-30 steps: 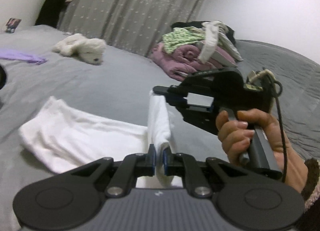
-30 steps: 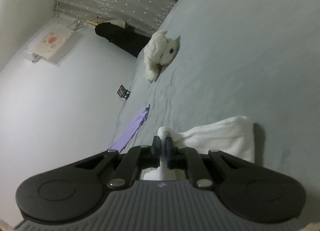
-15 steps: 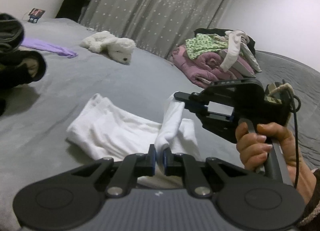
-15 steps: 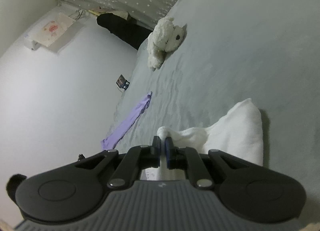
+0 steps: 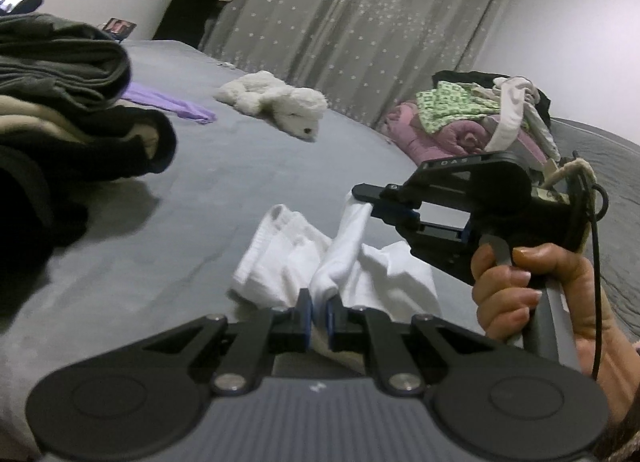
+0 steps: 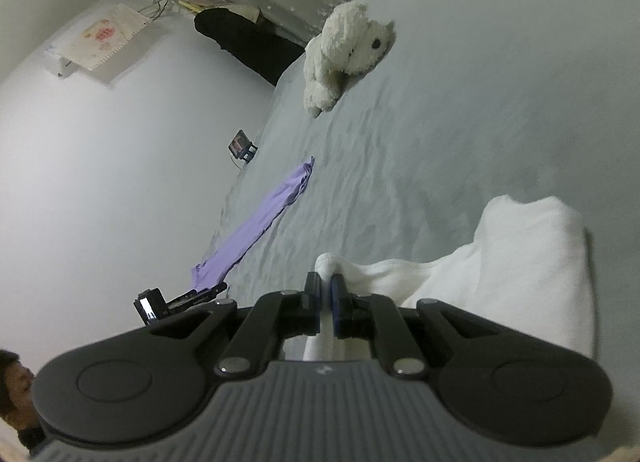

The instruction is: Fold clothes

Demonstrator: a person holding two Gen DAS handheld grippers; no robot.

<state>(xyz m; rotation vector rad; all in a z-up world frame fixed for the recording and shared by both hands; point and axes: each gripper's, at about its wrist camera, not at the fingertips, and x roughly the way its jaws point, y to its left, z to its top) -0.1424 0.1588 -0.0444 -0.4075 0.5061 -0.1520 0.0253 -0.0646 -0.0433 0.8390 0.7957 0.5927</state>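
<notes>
The left gripper (image 5: pixel 319 308) is clamping a fold of the white garment (image 5: pixel 304 258), its blue-padded jaws pressed narrow on the cloth. The right gripper (image 5: pixel 362 198), seen ahead and to the right of the left one, is pinching a raised corner of the same garment; in its own view the right gripper (image 6: pixel 326 290) is showing both jaws closed tight on a white edge (image 6: pixel 500 262). A hand (image 5: pixel 532 294) is gripping the right tool's handle. The garment is lying partly bunched on the grey bedcover (image 5: pixel 224 190), directly ahead of the left gripper, with the two gripped portions lifting off the surface. Beyond the garment a white plush toy (image 5: pixel 276 104) is lying on the cover, and a purple cloth (image 5: pixel 172 104) is lying to its left. A pile of mixed clothes (image 5: pixel 476 114) is sitting far ahead to the right, behind the right gripper. A stack of dark folded items (image 5: pixel 60 102) is occupying the near left side, blurred.
</notes>
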